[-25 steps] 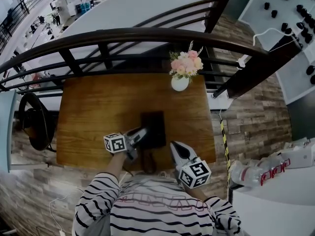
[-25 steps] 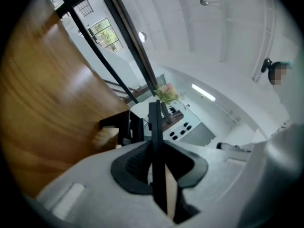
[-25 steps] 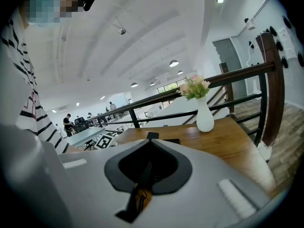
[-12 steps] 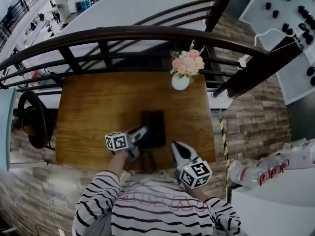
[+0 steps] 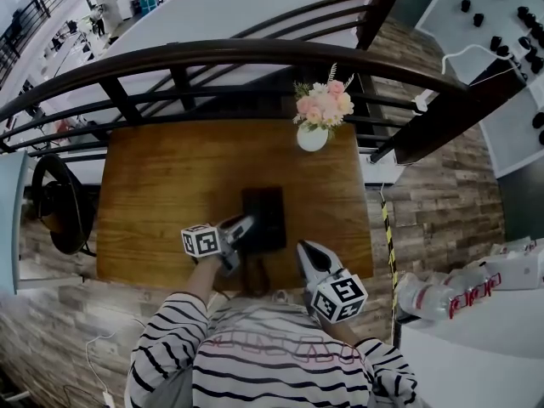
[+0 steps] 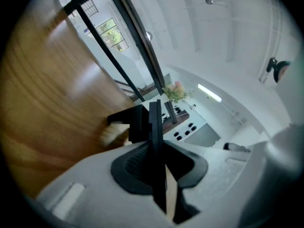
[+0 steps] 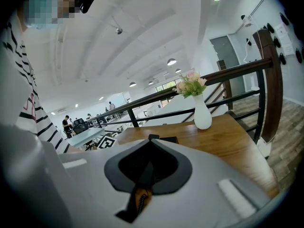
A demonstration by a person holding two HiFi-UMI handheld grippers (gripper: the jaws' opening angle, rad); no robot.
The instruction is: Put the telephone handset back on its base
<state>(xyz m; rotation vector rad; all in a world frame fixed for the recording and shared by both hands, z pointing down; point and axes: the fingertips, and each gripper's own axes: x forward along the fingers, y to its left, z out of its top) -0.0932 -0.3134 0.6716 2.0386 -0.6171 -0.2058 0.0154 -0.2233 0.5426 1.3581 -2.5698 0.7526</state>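
1. At the near edge of the brown wooden desk (image 5: 153, 185) lies a dark, long telephone handset (image 5: 255, 275). That is my best guess, as it is small and dim in the head view.
2. Just behind it sits the flat black square phone base (image 5: 264, 218). The handset is off the base. It may touch the near edge of the base, but I cannot tell.
3. The left tool (image 5: 246, 225) has its jaws pressed together with nothing between them. Its tip is at the left side of the base, up and to the left of the handset.
4. The right tool (image 5: 303, 250) is closed too and holds nothing. It is just to the right of the handset, near the right side of the base.
5. So the handset lies between the two tools, closer to the person than both tips.
6. One thing could go wrong: closed jaws cannot pick anything up. If a tool goes down without opening, it may push the handset off the desk edge, which is very close.
7. A poke could also slide the base away toward the white vase of pink flowers (image 5: 313, 134).
8. A grip too near one end may let the handset tip and drop.
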